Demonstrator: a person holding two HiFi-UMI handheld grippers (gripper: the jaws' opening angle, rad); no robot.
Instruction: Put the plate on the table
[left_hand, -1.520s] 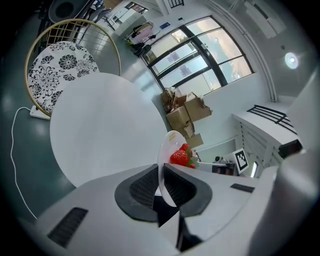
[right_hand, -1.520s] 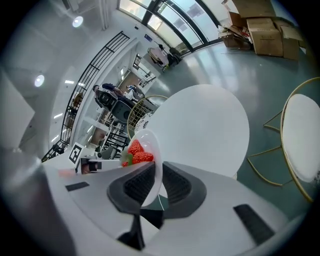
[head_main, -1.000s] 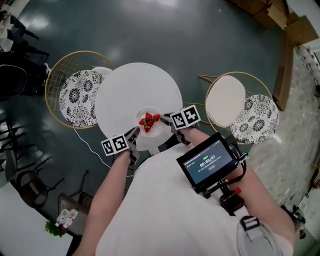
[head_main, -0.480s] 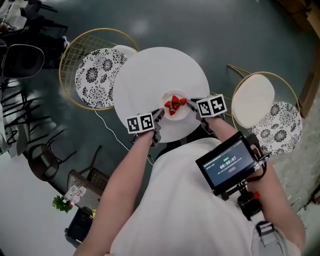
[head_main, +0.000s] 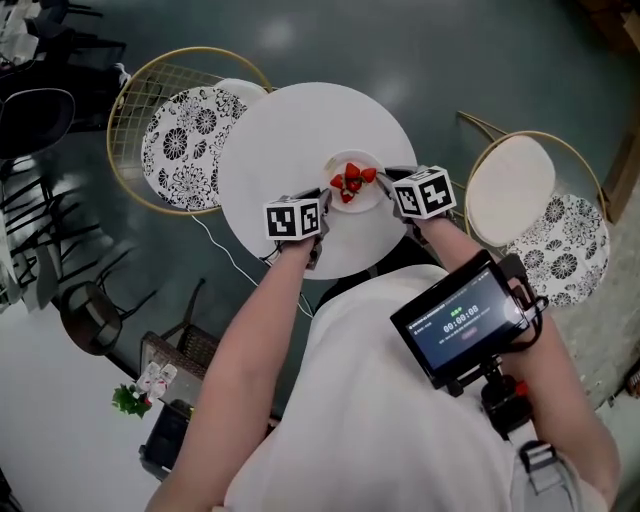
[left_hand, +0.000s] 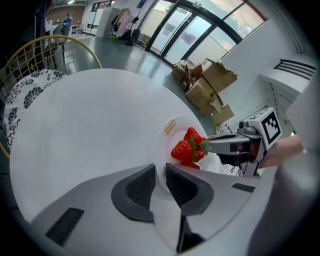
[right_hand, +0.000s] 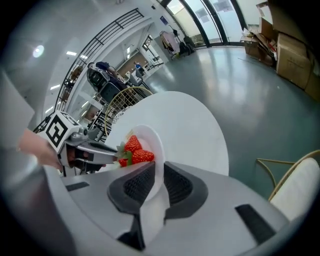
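Clamped on plate (head_main: 352, 196) rim from two sides: L gripper (head_main: 322, 203) closed tight on near-left edge, R gripper (head_main: 386, 180) closed same way on right edge. Thin rim pinched betw. ribbed pads (left_hand: 141, 186) in each case. Held at opposite points prob. to keep it level, so strawberries (head_main: 350, 180) do not roll off. Positioned over round white table (head_main: 290, 130), toward its near-right part. Cannot tell if bottom touches the top yet. Judged as last step: set down flat, then open both.
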